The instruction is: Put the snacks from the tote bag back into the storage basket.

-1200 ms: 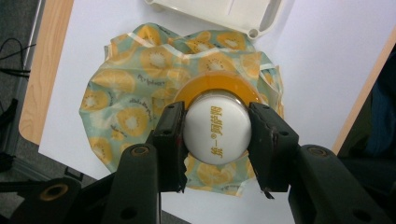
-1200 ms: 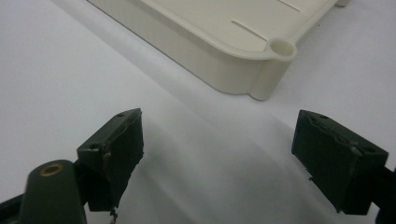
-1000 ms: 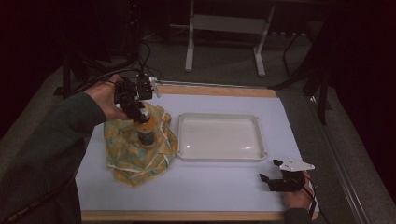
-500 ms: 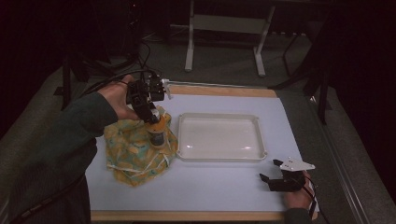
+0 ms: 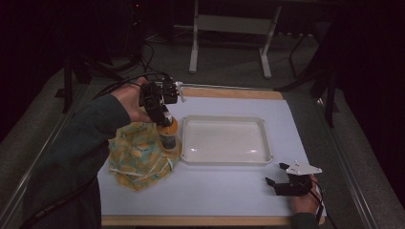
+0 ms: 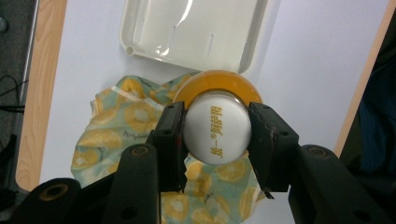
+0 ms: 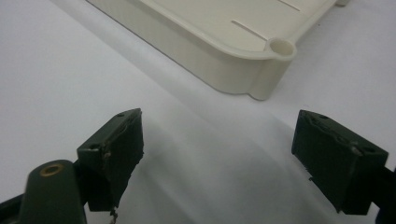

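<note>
The white cap of the bottle (image 6: 215, 134) carries orange Chinese characters, printed sideways in the left gripper view; they are legible as print, though I leave them untranslated. There is one bottle, with an orange body, one cream tray (image 5: 224, 140), one bag (image 5: 138, 152) patterned with lemon slices on pale green, and two tools. The left tool (image 6: 215, 135) is clamped on the bottle's cap, one jaw at 9 o'clock of it and the other at 3 o'clock, pointing straight down. In the high view the bottle (image 5: 168, 134) hangs upright under that tool (image 5: 165, 120), above the bag's edge, just beside the tray's 9 o'clock rim. The right tool (image 5: 277, 183) rests on the white tabletop (image 5: 229, 191) at 5 o'clock of the tray, jaws spread wide and holding nothing, a tray corner (image 7: 273, 51) ahead of them.
</note>
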Action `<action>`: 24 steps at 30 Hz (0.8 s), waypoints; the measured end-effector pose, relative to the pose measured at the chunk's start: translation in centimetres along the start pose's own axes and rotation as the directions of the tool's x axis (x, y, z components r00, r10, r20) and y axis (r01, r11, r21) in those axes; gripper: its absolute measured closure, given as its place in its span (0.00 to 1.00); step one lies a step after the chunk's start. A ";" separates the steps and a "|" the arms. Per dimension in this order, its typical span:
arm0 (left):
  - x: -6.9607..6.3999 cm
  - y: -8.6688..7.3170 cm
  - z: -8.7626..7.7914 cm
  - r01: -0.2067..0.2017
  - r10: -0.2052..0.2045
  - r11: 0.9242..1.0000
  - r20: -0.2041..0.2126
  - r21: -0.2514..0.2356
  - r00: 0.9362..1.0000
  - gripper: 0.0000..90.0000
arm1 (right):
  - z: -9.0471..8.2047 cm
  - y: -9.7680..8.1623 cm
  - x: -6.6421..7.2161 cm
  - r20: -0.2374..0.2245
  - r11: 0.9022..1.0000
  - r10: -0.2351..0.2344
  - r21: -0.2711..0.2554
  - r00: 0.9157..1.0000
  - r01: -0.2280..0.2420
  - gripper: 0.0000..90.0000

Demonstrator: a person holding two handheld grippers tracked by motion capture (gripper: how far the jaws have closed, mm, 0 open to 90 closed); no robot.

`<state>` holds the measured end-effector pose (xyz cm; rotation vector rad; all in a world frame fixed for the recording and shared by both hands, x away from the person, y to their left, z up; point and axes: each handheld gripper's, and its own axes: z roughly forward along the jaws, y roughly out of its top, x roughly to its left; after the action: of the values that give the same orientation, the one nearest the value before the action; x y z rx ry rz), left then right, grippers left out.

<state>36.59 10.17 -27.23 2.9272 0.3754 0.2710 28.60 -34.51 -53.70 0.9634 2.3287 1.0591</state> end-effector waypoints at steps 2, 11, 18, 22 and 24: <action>-0.1 0.2 0.1 0.004 -0.004 1.000 0.000 0.001 1.000 0.66 | 0.0 0.0 0.0 0.000 1.000 0.000 0.001 1.000 0.000 0.18; -0.1 1.0 0.4 -0.006 0.006 1.000 0.001 0.009 1.000 0.66 | 0.1 0.0 0.0 0.000 1.000 -0.003 0.005 1.000 0.003 0.18; 0.1 1.7 0.9 -0.014 0.014 1.000 0.009 0.007 1.000 0.66 | 0.1 0.0 0.0 0.001 1.000 -0.003 0.006 1.000 0.003 0.18; 0.1 2.1 1.1 -0.020 0.020 1.000 0.008 0.005 1.000 0.66 | 0.1 0.0 0.1 0.001 1.000 -0.001 0.008 1.000 0.001 0.18; 0.1 2.3 1.2 -0.019 0.019 1.000 0.012 0.001 1.000 0.66 | 0.1 0.0 0.1 0.001 1.000 -0.002 0.009 1.000 0.002 0.18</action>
<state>37.49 7.87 -27.91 2.9337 0.3459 0.2558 28.61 -34.42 -53.73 0.9645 2.3353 1.0485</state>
